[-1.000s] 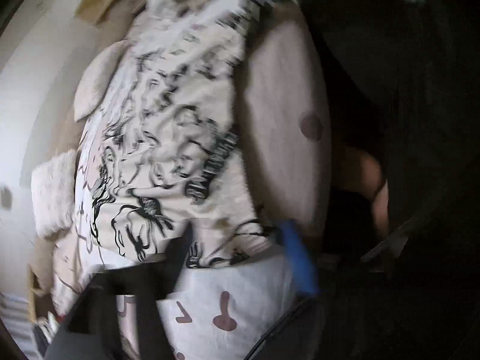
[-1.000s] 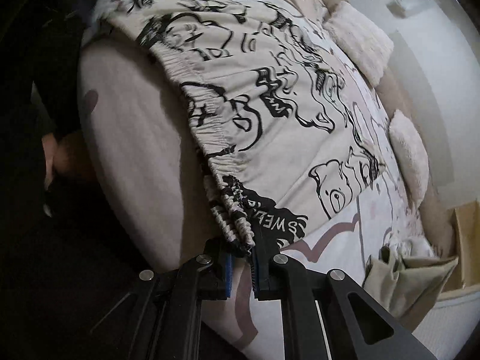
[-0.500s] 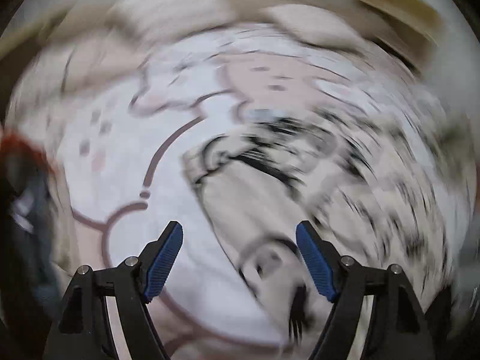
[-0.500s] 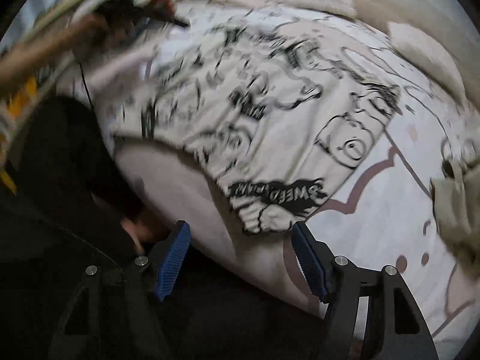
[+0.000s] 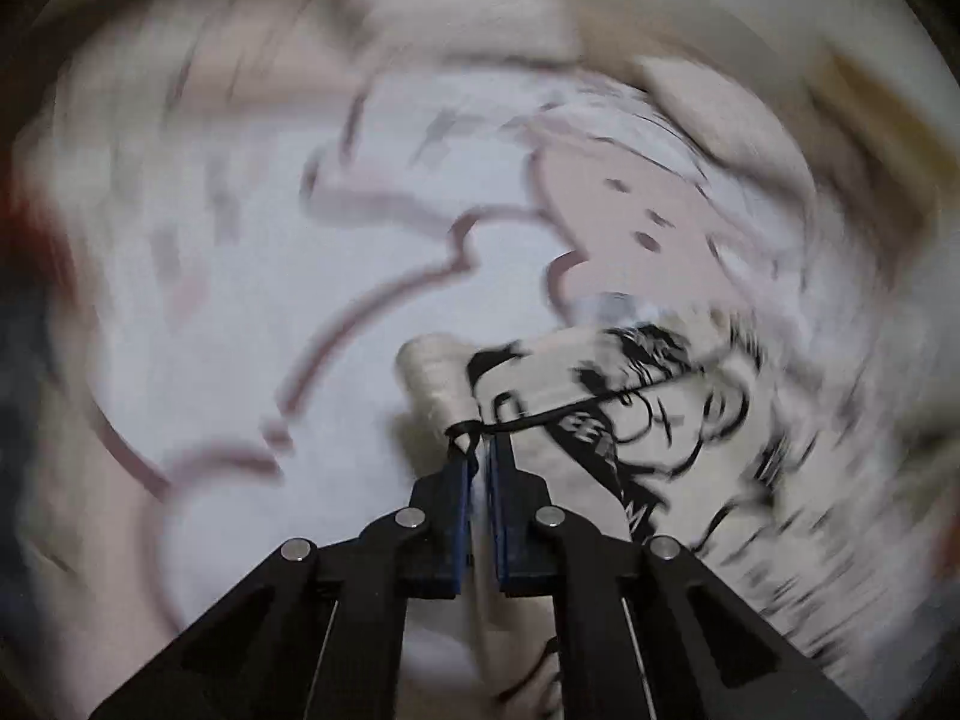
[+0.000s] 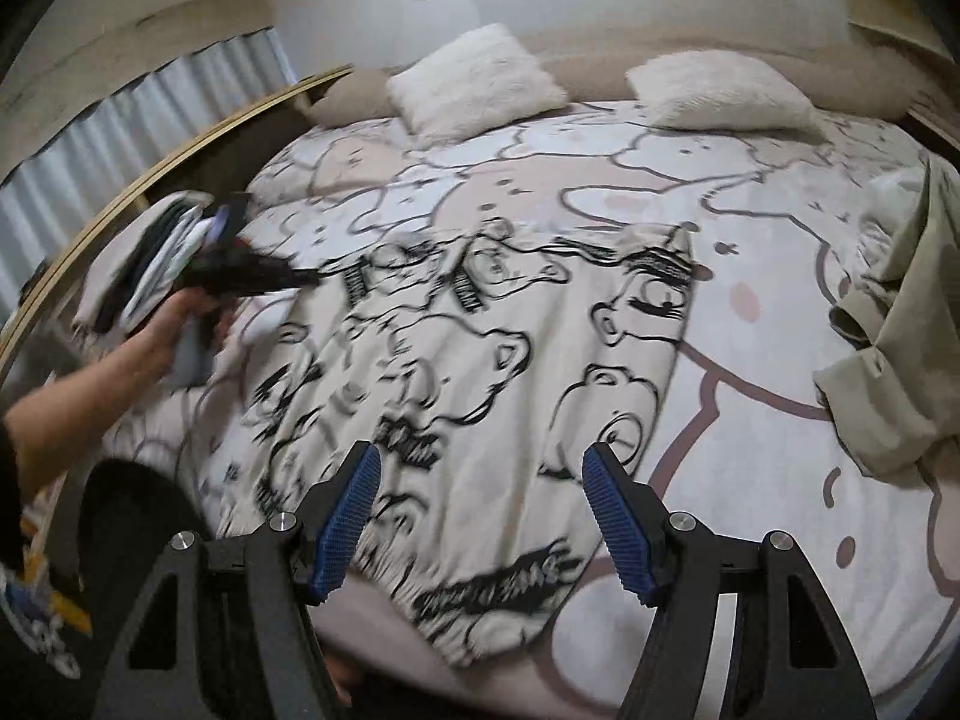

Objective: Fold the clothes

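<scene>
**One printed garment, gripped at a corner**

We see one cream garment [image 6: 480,372] with black cartoon print lying flat on the bed [image 6: 750,480], its hem at the near edge. Our left gripper [image 5: 478,459] has its jaws nearly together, pinching a bunched corner of that garment [image 5: 600,420] with a dark cord across it; that view is heavily blurred. In the right wrist view the same left gripper [image 6: 300,277] meets the garment's far left edge. Our right gripper [image 6: 480,516] hangs above the near hem with jaws spread wide, holding nothing. Around it we count two fluffy white pillows [image 6: 474,78] at the head, one olive garment [image 6: 900,360] crumpled to the right, and one stack of folded clothes [image 6: 144,264] at the left.
</scene>
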`<state>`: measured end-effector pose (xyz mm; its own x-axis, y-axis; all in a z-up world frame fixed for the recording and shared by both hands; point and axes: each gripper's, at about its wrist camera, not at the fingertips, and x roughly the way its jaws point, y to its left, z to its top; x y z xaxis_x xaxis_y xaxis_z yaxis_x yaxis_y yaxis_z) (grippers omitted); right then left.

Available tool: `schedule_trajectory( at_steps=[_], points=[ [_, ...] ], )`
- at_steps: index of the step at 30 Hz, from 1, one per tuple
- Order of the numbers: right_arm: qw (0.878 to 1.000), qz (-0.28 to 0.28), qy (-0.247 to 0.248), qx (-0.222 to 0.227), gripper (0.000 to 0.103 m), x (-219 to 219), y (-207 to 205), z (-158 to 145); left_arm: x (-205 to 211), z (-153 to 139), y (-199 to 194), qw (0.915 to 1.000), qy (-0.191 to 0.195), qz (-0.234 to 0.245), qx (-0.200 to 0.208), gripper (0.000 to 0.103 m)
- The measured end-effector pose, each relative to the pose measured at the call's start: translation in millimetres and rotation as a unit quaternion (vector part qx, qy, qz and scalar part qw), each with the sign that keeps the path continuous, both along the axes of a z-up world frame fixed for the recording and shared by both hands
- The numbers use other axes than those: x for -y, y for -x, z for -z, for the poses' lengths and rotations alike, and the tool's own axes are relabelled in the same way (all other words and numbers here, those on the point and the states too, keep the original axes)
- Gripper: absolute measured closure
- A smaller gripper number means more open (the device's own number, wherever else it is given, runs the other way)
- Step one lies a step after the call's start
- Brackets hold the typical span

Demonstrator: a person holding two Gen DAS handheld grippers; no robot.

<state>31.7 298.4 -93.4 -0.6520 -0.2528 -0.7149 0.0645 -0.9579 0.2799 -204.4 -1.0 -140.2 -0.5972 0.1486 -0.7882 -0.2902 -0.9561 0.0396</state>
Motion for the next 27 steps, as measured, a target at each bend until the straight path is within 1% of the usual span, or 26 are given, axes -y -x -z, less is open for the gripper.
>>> schedule_trajectory(
  at_steps=[1,2,3,4,5,7,8,9,11,13,14,15,16,18,20,21,22,24,25,26,27],
  points=[
    [1.0,0.009,0.0,0.002,0.033,-2,4,4,-25,-6,-18,0.9956,0.068,0.041,-0.051,0.096],
    [1.0,0.017,0.0,0.004,0.033,-5,8,7,-53,-11,-38,0.9809,0.139,0.087,-0.104,0.096],
    [1.0,0.026,0.0,0.007,0.033,-7,13,11,-73,-11,-53,0.9648,0.188,0.122,-0.138,0.096],
    [0.999,0.035,0.002,0.008,0.033,-10,16,14,-95,-4,-71,0.9446,0.232,0.165,-0.163,0.096],
    [0.999,0.045,0.007,0.009,0.033,-14,19,17,-118,6,-92,0.9171,0.278,0.214,-0.189,0.096],
    [0.998,0.062,0.015,0.009,0.033,-21,22,23,-148,24,-121,0.8777,0.324,0.283,-0.212,0.096],
    [0.997,0.071,0.02,0.009,0.033,-25,23,25,-162,37,-138,0.8558,0.343,0.32,-0.219,0.095],
    [0.997,0.079,0.023,0.01,0.033,-29,23,28,-169,43,-148,0.8457,0.349,0.337,-0.223,0.093],
    [0.995,0.098,0.031,0.009,0.033,-38,22,33,-175,47,-163,0.838,0.35,0.352,-0.227,0.087],
    [0.992,0.116,0.04,0.011,0.033,-48,21,38,-181,51,-178,0.83,0.351,0.367,-0.231,0.056],
    [0.991,0.123,0.044,0.013,0.033,-52,21,40,-184,53,-186,0.8259,0.351,0.375,-0.233,0.052],
    [0.991,0.128,0.046,0.015,0.033,-56,21,43,-182,48,-187,0.8312,0.344,0.371,-0.231,0.045],
    [0.99,0.131,0.046,0.018,0.033,-59,22,46,-177,41,-183,0.8427,0.333,0.359,-0.223,0.039],
    [0.989,0.137,0.047,0.022,0.033,-65,23,52,-165,28,-170,0.8676,0.312,0.331,-0.2,0.038],
    [0.988,0.143,0.05,0.024,0.033,-69,25,60,-148,18,-145,0.8972,0.292,0.288,-0.163,0.038],
    [0.987,0.148,0.051,0.027,0.033,-71,25,65,-141,16,-135,0.9079,0.284,0.27,-0.149,0.039],
    [0.986,0.153,0.052,0.033,0.033,-72,26,71,-134,15,-123,0.9203,0.271,0.249,-0.133,0.039],
    [0.986,0.157,0.045,0.034,0.033,-69,26,81,-117,11,-96,0.945,0.237,0.204,-0.095,0.042],
    [0.987,0.153,0.034,0.026,0.03,-65,25,82,-110,10,-84,0.9552,0.218,0.185,-0.077,0.043],
    [0.988,0.15,0.023,0.018,0.025,-61,23,83,-104,9,-73,0.9632,0.199,0.17,-0.062,0.043],
    [0.989,0.146,0.011,0.01,0.024,-56,22,84,-104,10,-65,0.9684,0.184,0.161,-0.05,0.043]
  ],
)
